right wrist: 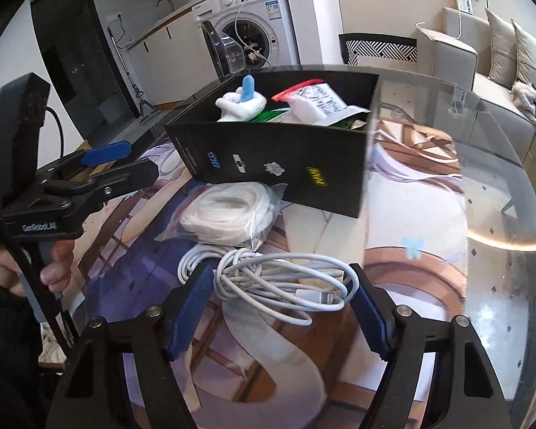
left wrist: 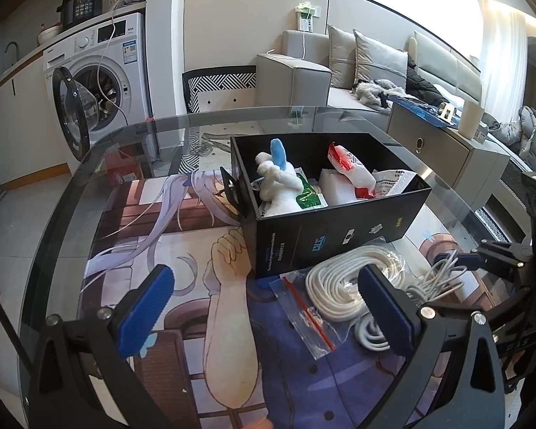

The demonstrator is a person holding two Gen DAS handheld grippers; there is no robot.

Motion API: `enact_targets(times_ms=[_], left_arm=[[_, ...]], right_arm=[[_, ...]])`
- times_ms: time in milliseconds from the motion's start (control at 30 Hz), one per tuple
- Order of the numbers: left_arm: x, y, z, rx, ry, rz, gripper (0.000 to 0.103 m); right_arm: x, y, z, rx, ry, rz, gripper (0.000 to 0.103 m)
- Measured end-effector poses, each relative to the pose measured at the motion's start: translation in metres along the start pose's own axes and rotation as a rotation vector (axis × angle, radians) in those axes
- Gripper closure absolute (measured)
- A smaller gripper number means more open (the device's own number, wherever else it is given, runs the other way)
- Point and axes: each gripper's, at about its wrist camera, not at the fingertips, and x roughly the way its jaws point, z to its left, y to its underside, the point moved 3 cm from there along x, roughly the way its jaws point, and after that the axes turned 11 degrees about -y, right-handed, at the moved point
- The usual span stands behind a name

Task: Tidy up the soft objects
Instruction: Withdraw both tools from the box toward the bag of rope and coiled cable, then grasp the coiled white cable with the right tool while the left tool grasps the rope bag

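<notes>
A black box (left wrist: 334,228) is seen on the glass worktop (left wrist: 71,193), filled with a white plush toy (left wrist: 278,182) and white packets (left wrist: 353,175). In front of it lies a clear bag of white cord (right wrist: 228,214), with a coiled white cable (right wrist: 282,286) just beside it. The right gripper (right wrist: 282,307) is set over the cable, its jaws spread on either side with the coil between them; contact cannot be told. The left gripper (left wrist: 268,307) is held above the mat, jaws spread wide and empty.
</notes>
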Motion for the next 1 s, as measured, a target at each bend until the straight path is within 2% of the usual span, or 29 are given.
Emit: enact_targets(times_ms=[200, 300, 400, 533, 600, 833, 933, 1000], left_arm=[[0.001, 0.003, -0.009, 0.021, 0.019, 0.018, 0.0], [0.004, 0.006, -0.016, 0.039, 0.035, 0.034, 0.0], [0.006, 0.008, -0.021, 0.051, 0.046, 0.05, 0.0], [0.007, 0.009, -0.025, 0.058, 0.046, 0.057, 0.0], [0.007, 0.009, -0.025, 0.055, 0.048, 0.06, 0.0], [0.006, 0.009, -0.023, 0.055, 0.047, 0.057, 0.0], [0.007, 0.009, -0.022, 0.052, 0.047, 0.059, 0.0], [0.007, 0.01, -0.022, 0.052, 0.047, 0.059, 0.0]], right_arm=[[-0.022, 0.003, -0.009, -0.014, -0.015, -0.011, 0.035], [-0.027, 0.006, -0.013, -0.024, -0.018, -0.003, 0.035], [-0.029, 0.014, -0.012, -0.055, -0.033, 0.034, 0.035], [-0.028, 0.029, 0.0, -0.156, -0.06, 0.101, 0.034], [-0.026, 0.031, 0.005, -0.189, -0.053, 0.096, 0.03], [-0.005, 0.026, 0.004, -0.179, 0.01, 0.084, 0.027], [0.001, 0.021, 0.004, -0.176, 0.014, 0.079, 0.022], [0.007, 0.019, 0.006, -0.178, 0.019, 0.078, 0.014]])
